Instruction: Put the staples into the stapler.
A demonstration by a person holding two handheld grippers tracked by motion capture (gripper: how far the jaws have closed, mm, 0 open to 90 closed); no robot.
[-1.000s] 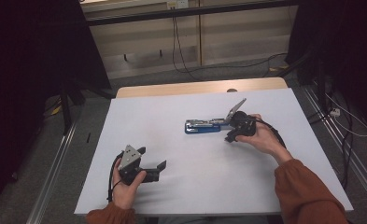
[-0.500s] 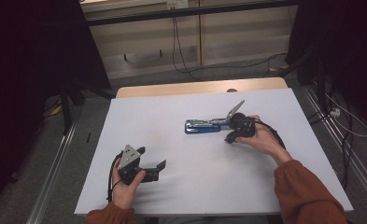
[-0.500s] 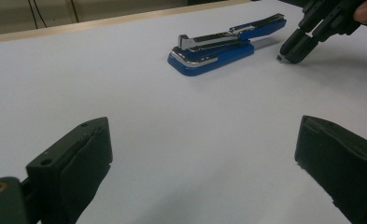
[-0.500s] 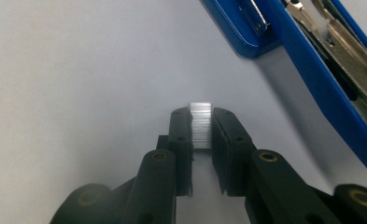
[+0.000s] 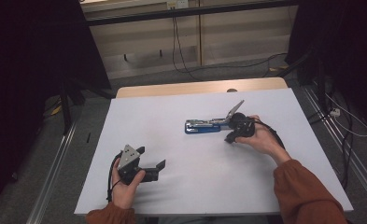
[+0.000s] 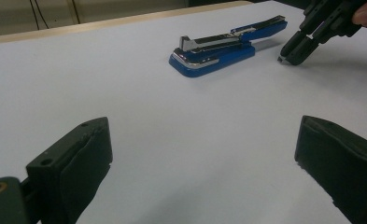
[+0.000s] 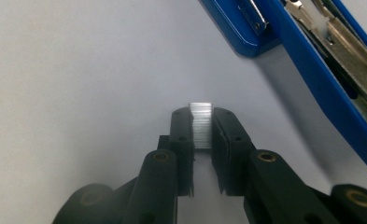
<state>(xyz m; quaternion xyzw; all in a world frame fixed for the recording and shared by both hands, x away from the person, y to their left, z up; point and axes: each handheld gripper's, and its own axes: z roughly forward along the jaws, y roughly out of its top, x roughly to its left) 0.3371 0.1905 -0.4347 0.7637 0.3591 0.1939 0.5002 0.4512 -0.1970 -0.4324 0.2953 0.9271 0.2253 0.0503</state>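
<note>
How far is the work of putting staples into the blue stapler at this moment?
Done: the stapler lies open on the table, and the right gripper is shut on a strip of staples. In hand: the strip hangs beside the stapler, just above the table. Left: laying it in the stapler's channel and closing the top. The left gripper rests open, apart.

A lab-like recording space is suggested. The white tabletop (image 5: 172, 116) is flanked by black curtains (image 5: 27, 70). Cables (image 5: 181, 51) are trailed across the floor (image 5: 209, 72).

Your right gripper (image 7: 201, 122) pinches 1 strip of staples (image 7: 201, 125) just above the white table (image 7: 69, 70); the opened blue stapler (image 7: 312, 70) lies beside it, upper right.
</note>
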